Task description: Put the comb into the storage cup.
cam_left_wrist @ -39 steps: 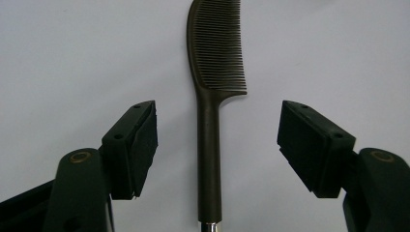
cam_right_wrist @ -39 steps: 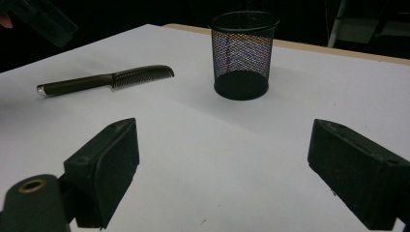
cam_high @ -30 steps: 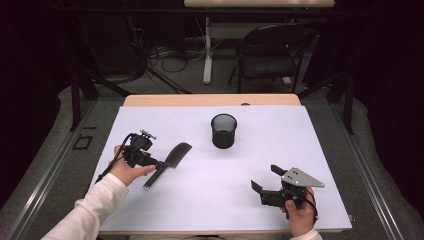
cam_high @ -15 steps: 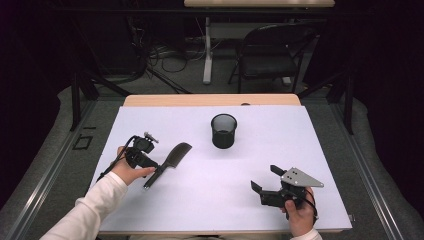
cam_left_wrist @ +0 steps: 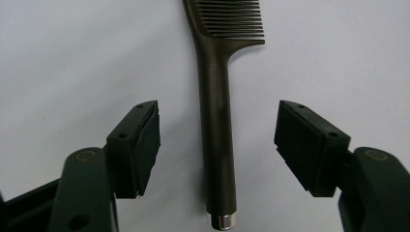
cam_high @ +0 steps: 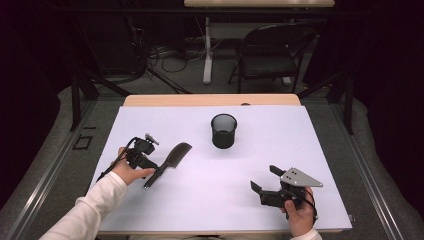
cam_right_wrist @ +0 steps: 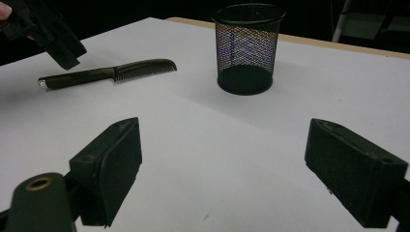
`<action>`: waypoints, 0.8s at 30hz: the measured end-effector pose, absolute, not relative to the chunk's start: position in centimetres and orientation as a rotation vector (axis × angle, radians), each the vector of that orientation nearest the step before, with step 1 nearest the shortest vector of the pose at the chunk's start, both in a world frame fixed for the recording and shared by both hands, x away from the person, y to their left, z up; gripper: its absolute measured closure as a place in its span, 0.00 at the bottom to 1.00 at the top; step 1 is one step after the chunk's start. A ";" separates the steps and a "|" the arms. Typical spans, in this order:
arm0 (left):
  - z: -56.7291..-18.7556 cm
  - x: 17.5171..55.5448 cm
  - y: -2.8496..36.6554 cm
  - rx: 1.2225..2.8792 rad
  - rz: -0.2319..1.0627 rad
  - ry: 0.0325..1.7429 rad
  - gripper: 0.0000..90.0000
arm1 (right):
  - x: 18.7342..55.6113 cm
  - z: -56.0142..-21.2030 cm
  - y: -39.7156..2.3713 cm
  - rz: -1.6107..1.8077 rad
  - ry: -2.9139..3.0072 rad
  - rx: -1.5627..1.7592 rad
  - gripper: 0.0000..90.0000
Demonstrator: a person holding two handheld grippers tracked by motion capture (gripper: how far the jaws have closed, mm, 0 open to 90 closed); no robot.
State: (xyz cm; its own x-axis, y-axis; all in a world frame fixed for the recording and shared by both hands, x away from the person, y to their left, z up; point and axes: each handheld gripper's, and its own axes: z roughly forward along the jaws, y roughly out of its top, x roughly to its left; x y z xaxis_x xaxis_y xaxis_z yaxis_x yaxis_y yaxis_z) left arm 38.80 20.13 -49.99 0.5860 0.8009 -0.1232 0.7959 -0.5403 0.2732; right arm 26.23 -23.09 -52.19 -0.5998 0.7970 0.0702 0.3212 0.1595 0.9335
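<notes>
So I'm sitting with the right gripper (cam_high: 265, 181) nearest my edge of the white worktop (cam_high: 320, 150), well on my side of the mesh cup (cam_high: 223, 130) and off to its right. Its jaws are standing wide apart with nothing between them, and they're looking across bare worktop toward the cup (cam_right_wrist: 248, 48).

A bit closer to the cup, but off to its left, I'm hovering the left gripper (cam_high: 150, 162) over the handle end of the black comb (cam_high: 167, 163). Those jaws are gaping wide too, one on each side of the handle, and neither pad is touching it. In the left gripper view the comb (cam_left_wrist: 216, 121) is lying flat, silver-capped end toward me and teeth pointing away.

The comb is lying apart from the cup, which is standing upright near the middle of the worktop.

Beyond the cup, past the far edge, a folding chair (cam_high: 272, 52) is sitting on the floor.
</notes>
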 end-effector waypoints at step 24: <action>-51.5 38.9 19.9 2.585 0.003 1.294 0.64 | 26.2 -52.2 -23.1 1.433 2.003 1.066 0.15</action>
State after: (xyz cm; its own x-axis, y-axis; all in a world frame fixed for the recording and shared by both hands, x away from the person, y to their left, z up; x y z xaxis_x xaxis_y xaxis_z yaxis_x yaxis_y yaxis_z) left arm 38.92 19.93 -51.53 0.6054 0.7883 -0.1096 0.7879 -0.5741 0.2228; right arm 26.22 -23.09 -52.20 -0.5976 0.7985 0.0725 0.3260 0.1594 0.9318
